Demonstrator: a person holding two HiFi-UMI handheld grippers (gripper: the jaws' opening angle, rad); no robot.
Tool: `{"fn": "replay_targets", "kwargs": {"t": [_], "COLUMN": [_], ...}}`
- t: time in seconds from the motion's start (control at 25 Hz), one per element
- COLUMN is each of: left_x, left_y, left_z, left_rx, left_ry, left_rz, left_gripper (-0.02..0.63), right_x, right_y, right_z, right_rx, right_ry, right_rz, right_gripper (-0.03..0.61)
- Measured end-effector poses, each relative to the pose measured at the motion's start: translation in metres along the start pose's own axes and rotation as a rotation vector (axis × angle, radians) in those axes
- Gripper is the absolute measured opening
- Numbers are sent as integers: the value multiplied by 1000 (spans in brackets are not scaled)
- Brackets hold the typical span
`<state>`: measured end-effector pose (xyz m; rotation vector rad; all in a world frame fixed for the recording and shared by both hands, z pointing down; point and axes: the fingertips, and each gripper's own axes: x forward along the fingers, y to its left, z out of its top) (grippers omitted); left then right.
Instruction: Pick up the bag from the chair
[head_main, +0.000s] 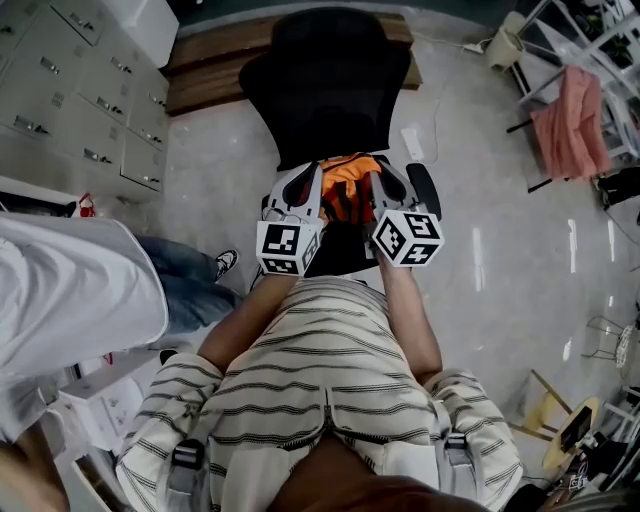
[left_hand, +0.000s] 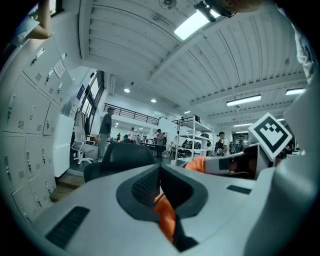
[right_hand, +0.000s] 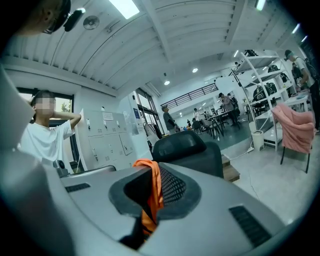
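The orange bag (head_main: 345, 172) hangs between your two grippers, above the near edge of the black chair's (head_main: 325, 80) seat; whether its underside touches the seat cannot be told. Your left gripper (left_hand: 160, 175) has its jaws clamped together on a fold of the bag's orange fabric, and your right gripper (right_hand: 152, 175) pinches another fold the same way, with both grippers side by side and pointing level toward the chair's backrest. Grey lockers (head_main: 80, 90) stand to the far left, a bystander (head_main: 70, 290) is near left, and a pink cloth (head_main: 570, 120) hangs at the far right.
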<state>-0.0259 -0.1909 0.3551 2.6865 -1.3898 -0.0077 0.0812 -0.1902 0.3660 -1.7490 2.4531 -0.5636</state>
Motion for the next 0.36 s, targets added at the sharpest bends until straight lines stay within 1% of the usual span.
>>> {"fn": "replay_targets", "kwargs": {"t": [0.36], "left_x": [1], "left_y": [-3], "left_z": [4], "left_rx": [4], "left_ry": [-11], "left_rz": [2], "left_gripper": [23], "right_x": [-4], "right_y": [-1], "right_z": [7], "right_rx": [-7], "right_ry": [-21], "right_rz": [6], "right_gripper": [26]}}
